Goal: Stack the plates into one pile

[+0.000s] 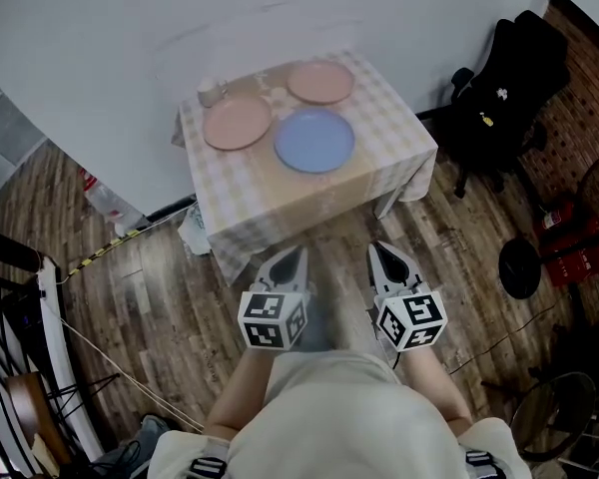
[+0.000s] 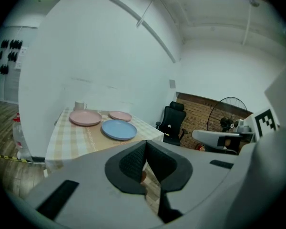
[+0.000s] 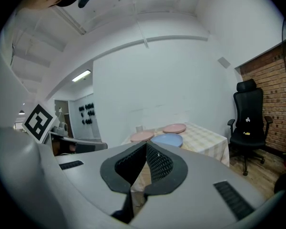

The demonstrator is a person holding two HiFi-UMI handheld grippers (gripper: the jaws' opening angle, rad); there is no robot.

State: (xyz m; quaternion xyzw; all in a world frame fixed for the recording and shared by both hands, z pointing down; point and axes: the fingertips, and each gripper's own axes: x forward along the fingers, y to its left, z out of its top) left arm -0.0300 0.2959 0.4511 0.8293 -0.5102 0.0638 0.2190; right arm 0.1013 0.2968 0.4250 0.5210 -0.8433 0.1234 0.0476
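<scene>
Left gripper [image 1: 296, 255]: jaws are sitting pressed together with nothing between them; it is pointing toward the table from over the wooden floor [image 1: 140, 297], short of the table's near edge.
Right gripper [image 1: 382, 251]: jaws are likewise meeting pad to pad and carrying nothing; it is hanging just beside the left gripper, side by side with it, aimed the same way.
Table [image 1: 270, 203]: a checked cloth is covering it and it is standing against the white wall.
Blue plate [image 1: 314, 139]: is lying flat on the cloth, the nearest of the three to the grippers, well apart from both.
Left-hand pink plate [image 1: 237, 122]: is lying flat just beside the blue plate, on its own patch of cloth.
Rear pink plate [image 1: 319, 82]: is lying flat by the wall, just behind the blue plate.
Stack status: all three plates are resting singly on the cloth.
Mug [image 1: 212, 92]: is standing upright at the back corner, near the left-hand pink plate.
Office chair [image 1: 504, 93]: black, is standing on the floor beside the table.
Person [image 1: 329, 407]: is standing behind the grippers, facing the table.
</scene>
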